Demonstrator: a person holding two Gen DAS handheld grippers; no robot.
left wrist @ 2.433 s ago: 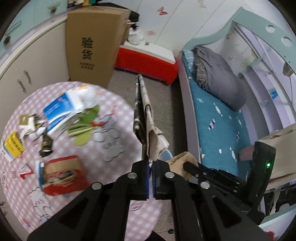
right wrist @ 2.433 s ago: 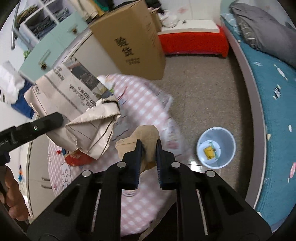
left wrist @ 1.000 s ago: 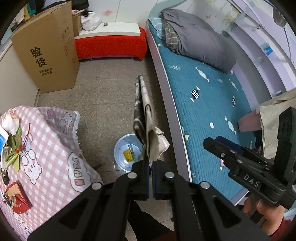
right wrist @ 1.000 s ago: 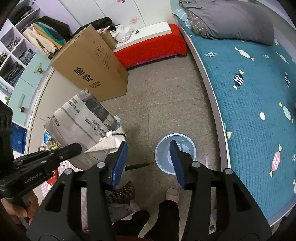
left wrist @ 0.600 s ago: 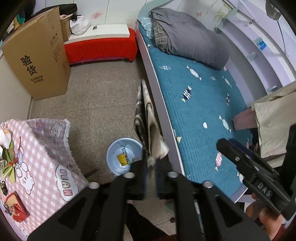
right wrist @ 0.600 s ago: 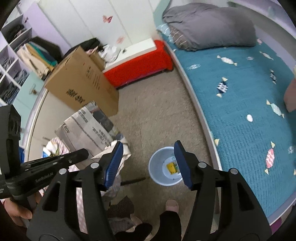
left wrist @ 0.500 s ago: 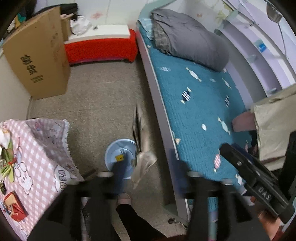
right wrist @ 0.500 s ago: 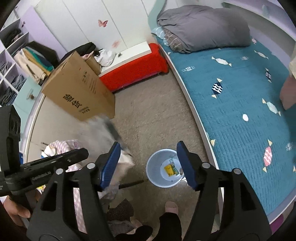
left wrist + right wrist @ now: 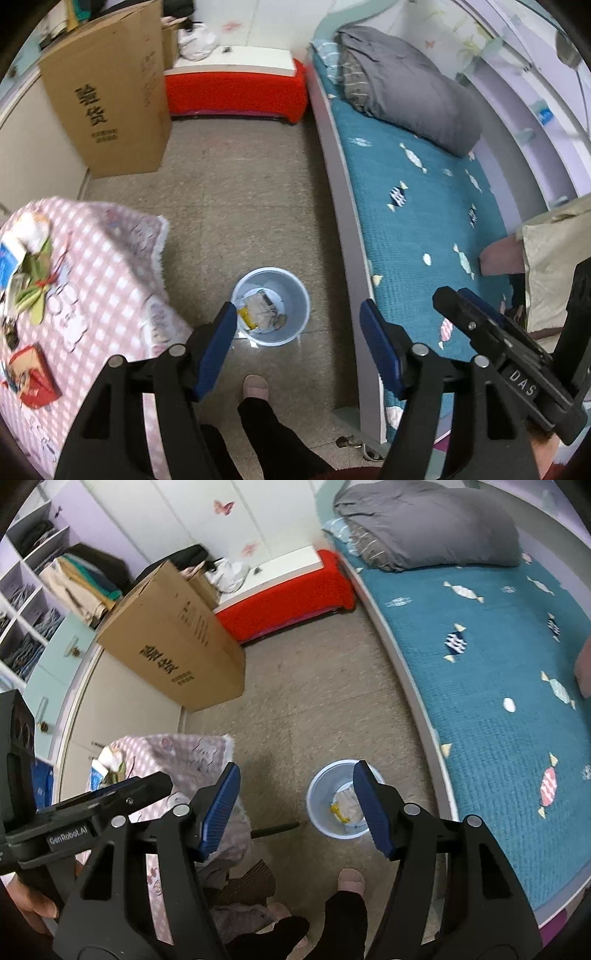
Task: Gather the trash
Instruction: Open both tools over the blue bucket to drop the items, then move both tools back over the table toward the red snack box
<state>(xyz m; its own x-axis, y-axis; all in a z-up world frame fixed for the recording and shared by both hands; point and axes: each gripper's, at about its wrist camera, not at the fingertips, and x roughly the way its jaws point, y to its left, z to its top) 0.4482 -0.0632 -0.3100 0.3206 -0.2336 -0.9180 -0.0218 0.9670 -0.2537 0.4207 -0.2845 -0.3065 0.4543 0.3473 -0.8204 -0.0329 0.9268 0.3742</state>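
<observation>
— Since a moment ago, the newspaper has left the left gripper (image 9: 297, 334); its fingers, pressed together on the paper before, are now spread wide with nothing between them.

— And the big things around?

— A bed (image 9: 424, 206) with a teal cover runs along the right, a cardboard box (image 9: 107, 96) stands by the wall, and the table (image 9: 85, 280) with the pink checked cloth is at the left, with some trash on it.

— Where is the newspaper now?

— It lies crumpled inside the bin (image 9: 295, 299), a pale blue one on the floor between table and bed, together with a yellow wrapper (image 9: 246, 316).

— And the right gripper (image 9: 293, 806)?

— Its fingers are also spread apart, holding nothing, above the bin (image 9: 319, 786). The newspaper (image 9: 347, 799) shows between them.
</observation>
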